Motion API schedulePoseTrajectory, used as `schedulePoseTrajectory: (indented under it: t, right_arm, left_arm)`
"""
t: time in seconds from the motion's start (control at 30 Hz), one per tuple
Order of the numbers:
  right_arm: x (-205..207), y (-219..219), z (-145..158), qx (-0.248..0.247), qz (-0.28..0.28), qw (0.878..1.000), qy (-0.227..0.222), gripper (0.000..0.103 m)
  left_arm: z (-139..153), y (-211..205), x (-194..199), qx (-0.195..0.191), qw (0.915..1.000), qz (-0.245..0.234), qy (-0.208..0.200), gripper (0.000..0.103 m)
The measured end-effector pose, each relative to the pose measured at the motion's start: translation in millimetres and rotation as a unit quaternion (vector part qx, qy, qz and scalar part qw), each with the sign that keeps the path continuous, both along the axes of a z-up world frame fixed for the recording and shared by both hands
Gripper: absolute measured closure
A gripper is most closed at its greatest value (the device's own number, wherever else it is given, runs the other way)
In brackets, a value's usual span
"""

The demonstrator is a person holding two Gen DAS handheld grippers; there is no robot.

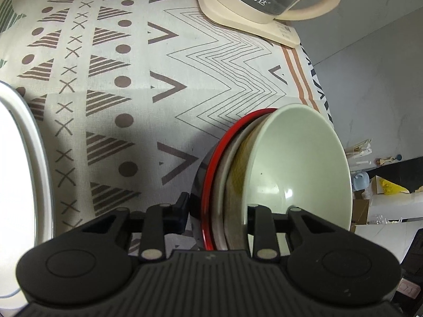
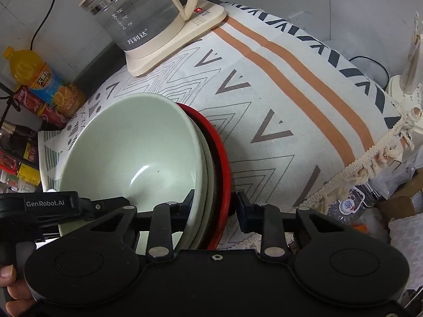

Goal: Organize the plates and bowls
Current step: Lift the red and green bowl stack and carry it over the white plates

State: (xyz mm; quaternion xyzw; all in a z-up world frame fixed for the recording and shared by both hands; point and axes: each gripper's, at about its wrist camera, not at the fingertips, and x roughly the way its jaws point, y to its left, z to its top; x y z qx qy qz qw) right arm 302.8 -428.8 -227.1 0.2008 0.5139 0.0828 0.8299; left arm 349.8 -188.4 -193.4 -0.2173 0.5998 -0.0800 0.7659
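Note:
A stack of nested bowls is held on edge between both grippers above the patterned tablecloth. The innermost is a pale green bowl (image 1: 296, 169) (image 2: 132, 158), then a cream bowl (image 1: 224, 192), and outermost a red-rimmed bowl (image 1: 211, 174) (image 2: 222, 163). My left gripper (image 1: 219, 211) is shut on the stack's rim from one side. My right gripper (image 2: 214, 206) straddles the rim from the opposite side, jaws close around it. The left gripper's body (image 2: 50, 203) shows in the right wrist view.
A white plate (image 1: 23, 174) lies at the left on the tablecloth (image 1: 148, 84). A glass kettle on a cream base (image 1: 253, 2) (image 2: 158, 23) stands at the back. Drink bottles (image 2: 45, 84) line the wall. The table edge with fringe (image 2: 370, 163) is to the right.

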Motion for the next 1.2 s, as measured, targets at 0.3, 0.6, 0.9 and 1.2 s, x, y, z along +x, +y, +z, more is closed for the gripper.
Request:
schedulePoseTrajectory:
  t: [0.3, 0.6, 0.9, 1.2]
  right_arm:
    - [0.9, 9.5, 14.9, -0.002, 0.008, 1.0, -0.024, 0.073]
    - [4.9, 30.9, 34.0, 0.0, 0.031, 0.998, -0.048, 0.073]
    - [3.9, 58.1, 51.8, -0.004, 0.056, 0.996, -0.07, 0.073]
    - [-1.9, 82.7, 67.8, -0.001, 0.079, 0.993, -0.089, 0.073]
  left_arm:
    - [13.4, 14.3, -3.4, -0.003, 0.9996, 0.01, -0.026, 0.074]
    - [36.3, 42.6, -8.4, -0.008, 0.998, 0.038, -0.05, 0.074]
    - [48.3, 68.8, -24.6, -0.009, 0.9958, 0.063, -0.065, 0.074]
    - [64.0, 94.5, -40.8, -0.006, 0.9926, 0.089, -0.083, 0.074]
